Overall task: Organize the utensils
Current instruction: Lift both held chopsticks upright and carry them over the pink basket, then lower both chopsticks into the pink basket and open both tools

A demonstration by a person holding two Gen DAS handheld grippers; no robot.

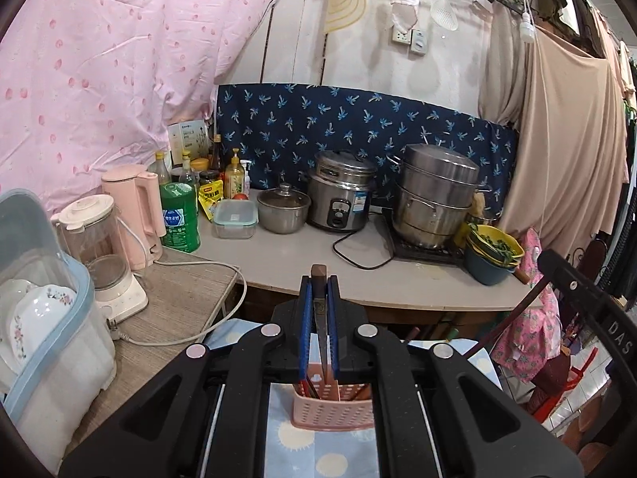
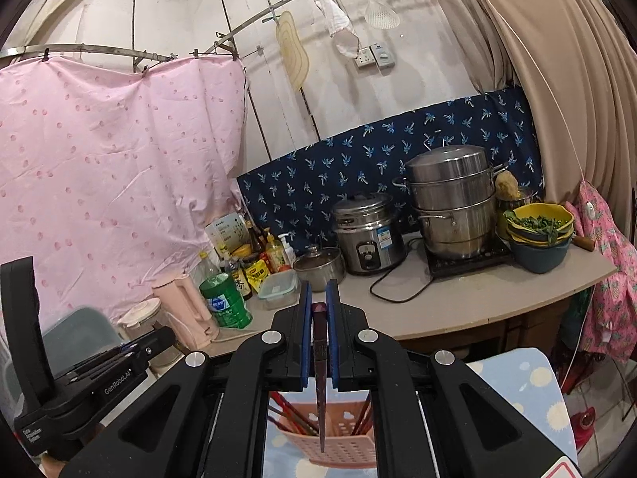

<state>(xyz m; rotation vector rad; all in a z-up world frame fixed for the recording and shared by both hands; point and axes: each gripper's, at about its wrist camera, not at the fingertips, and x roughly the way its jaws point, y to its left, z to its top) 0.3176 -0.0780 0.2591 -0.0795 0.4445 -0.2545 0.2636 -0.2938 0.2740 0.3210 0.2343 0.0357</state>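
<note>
Each hand-held gripper is clenched on 1 dark chopstick, the left hand-held gripper (image 1: 319, 298) holding its chopstick (image 1: 320, 318) and the right hand-held gripper (image 2: 319, 306) its chopstick (image 2: 321, 374), both sticks hanging above the pink utensil basket (image 1: 332, 410) on the sun-patterned surface (image 1: 342, 458).

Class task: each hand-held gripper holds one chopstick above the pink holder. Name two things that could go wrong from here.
1. The left hand-held gripper pinches its chopstick between narrow pads; it could swivel or slip.
2. The pink holder already holds chopsticks; the right hand-held gripper might jam its chopstick against them or miss.
</note>
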